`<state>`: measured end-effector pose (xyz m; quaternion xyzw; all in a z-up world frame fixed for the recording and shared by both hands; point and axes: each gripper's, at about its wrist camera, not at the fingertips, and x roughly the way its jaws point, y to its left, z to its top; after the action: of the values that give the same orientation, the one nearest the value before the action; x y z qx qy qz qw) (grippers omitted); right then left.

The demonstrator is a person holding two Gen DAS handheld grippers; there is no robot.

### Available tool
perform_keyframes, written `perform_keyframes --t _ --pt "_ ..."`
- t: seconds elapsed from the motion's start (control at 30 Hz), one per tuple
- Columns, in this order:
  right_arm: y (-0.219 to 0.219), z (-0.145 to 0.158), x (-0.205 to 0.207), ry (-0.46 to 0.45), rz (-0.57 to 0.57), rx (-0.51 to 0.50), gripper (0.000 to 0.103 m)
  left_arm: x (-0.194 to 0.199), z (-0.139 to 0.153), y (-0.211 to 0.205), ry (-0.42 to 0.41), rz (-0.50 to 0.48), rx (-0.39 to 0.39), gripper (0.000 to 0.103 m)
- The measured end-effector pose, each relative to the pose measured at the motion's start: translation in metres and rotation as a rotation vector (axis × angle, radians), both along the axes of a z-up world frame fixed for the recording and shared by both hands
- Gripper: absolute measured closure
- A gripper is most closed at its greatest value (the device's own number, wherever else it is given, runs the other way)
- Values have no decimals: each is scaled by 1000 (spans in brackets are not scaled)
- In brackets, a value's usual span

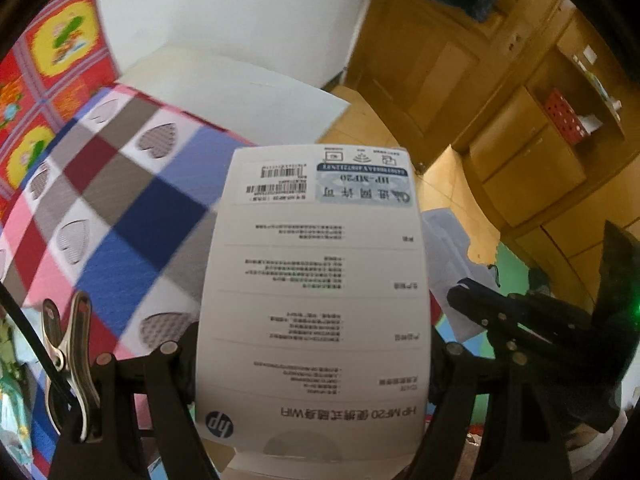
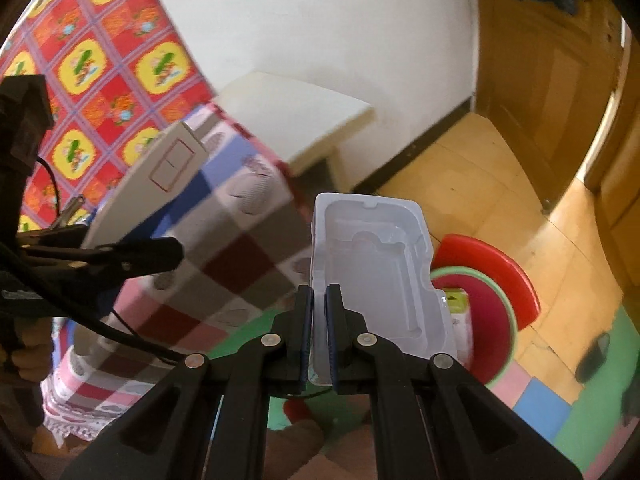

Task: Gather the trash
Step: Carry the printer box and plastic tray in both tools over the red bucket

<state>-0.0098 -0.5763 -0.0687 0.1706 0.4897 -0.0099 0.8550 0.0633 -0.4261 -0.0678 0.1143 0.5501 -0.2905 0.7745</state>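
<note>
Checked cloth in blue, pink, maroon and grey squares, printed with grey hearts, is covering the surface at the left in both wrist views and hanging down over its edge. Behind it a red and yellow patterned fabric is lining the wall, next to bare white wall. A white panel or low table top is sitting beyond the cloth in the corner. Yellow floor tiles are running to wooden doors and, in the left wrist view, wooden cabinets with a red perforated basket on an open shelf. Coloured foam mats in green, pink and blue are lying on the floor nearby.

The left gripper is clamped on a white HP product box, which is filling the middle of its camera and blocking much of the floor beyond. The right gripper is pinching the edge of a white moulded plastic tray, holding it up in the air. Just past the tray, low on the floor, a red basin is holding a green basin nested inside it, with some packaging showing behind the tray. In the right wrist view the left gripper and its box are appearing at the left, over the cloth.
</note>
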Motion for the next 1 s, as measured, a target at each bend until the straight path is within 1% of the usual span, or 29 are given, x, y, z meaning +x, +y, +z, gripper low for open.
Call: perform_keyframes --t 0.2,0.37,0.73,0.87,1.0 --pt "-35 -41 -10 57 -25 5 95 -12 -24 -38 7 -39 17 22" --pt "-54 -80 -14 111 -37 1 95 -19 -45 -62 19 -65 28 22" --pt "-89 -184 -19 252 -46 0 95 -27 -99 -107 71 -127 70 22" --pt "-95 -213 -20 294 -50 5 95 -29 -116 -120 79 -150 90 22" --pt "-101 -231 -20 313 -60 28 95 -31 -129 -132 92 -169 103 22"
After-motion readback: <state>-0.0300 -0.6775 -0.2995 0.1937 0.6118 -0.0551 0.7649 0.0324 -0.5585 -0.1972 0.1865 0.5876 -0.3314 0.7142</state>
